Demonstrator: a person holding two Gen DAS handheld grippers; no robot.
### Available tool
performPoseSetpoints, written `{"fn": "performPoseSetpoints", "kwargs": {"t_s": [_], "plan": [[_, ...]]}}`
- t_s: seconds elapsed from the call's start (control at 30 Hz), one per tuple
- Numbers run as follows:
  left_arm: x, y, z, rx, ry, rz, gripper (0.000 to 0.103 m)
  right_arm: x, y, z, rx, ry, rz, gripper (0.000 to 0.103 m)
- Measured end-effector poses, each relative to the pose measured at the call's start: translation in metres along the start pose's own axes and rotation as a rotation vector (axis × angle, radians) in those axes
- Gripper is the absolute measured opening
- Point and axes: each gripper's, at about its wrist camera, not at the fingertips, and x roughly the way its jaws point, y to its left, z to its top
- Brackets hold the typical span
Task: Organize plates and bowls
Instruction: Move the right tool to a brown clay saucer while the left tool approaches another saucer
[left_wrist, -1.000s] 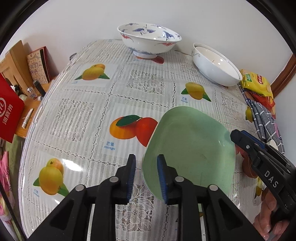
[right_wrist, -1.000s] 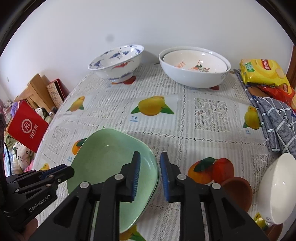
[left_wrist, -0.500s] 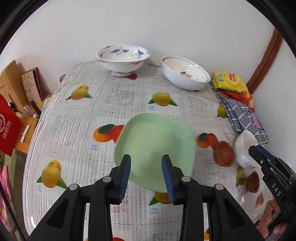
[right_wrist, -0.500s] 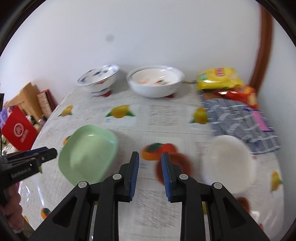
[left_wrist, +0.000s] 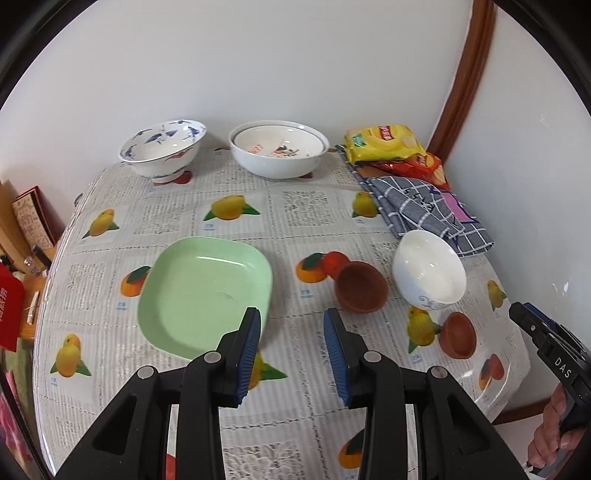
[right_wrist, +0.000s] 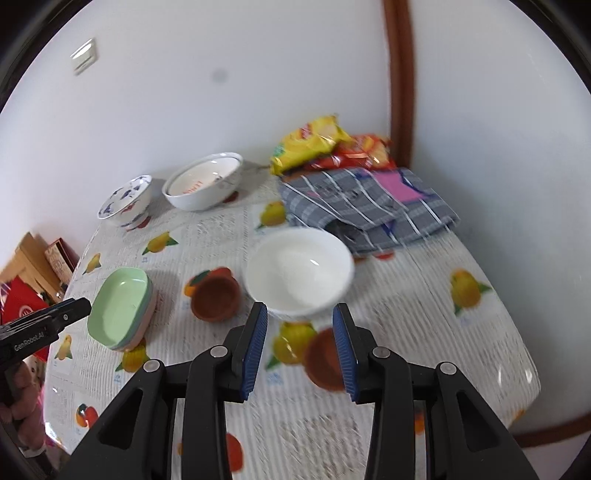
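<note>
Bowls and plates are spread over the fruit-print tablecloth (left_wrist: 306, 214); the green plate (left_wrist: 203, 291) sits left of centre, and the right wrist view shows it as the top of a short stack, with a pinkish rim under it; the white bowl (right_wrist: 299, 271) stands near the checked cloth (right_wrist: 365, 203), with the larger brown bowl (right_wrist: 216, 297) just beside it on its left and the smaller brown bowl (right_wrist: 323, 363) nearer the table edge; at the back stand the blue-patterned bowl (left_wrist: 162, 151) and the big white bowl (left_wrist: 279, 153), which already has another bowl nested inside.

Left gripper (left_wrist: 291, 350) hangs above the table with its jaws apart and nothing between them; the right gripper (right_wrist: 299, 347) is empty too, its jaws opening, and aims roughly at the white bowl and the small brown one.

White bowl looks like glazed ceramic: stiff, fairly heavy, slick and liable to chip, so the rim is the place to pinch, one pad inside and one outside, and it should be lifted level; the brown bowls look like small, light, matte pieces, probably easier to hold at the rim, and they could nest in each other; the green plates look like light plastic, forgiving, best taken at an edge.
</note>
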Motion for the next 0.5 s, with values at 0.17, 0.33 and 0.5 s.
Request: {"fn": "performPoseSetpoints", "kwargs": {"t_s": [0.17, 0.33, 0.5], "plan": [[0.009, -0.018, -0.004, 0.018, 0.014, -0.012, 0.034, -0.003, -0.025, -0.014, 0.013, 0.012, -0.027, 0.037], [0.021, -0.032, -0.006, 0.042, 0.023, 0.0, 0.034, 0.006, -0.043, -0.025, 0.044, 0.027, -0.046, 0.037], [0.038, -0.036, -0.004, 0.046, 0.046, 0.002, 0.034, 0.024, -0.048, -0.034, 0.044, 0.061, -0.048, 0.037]]}}
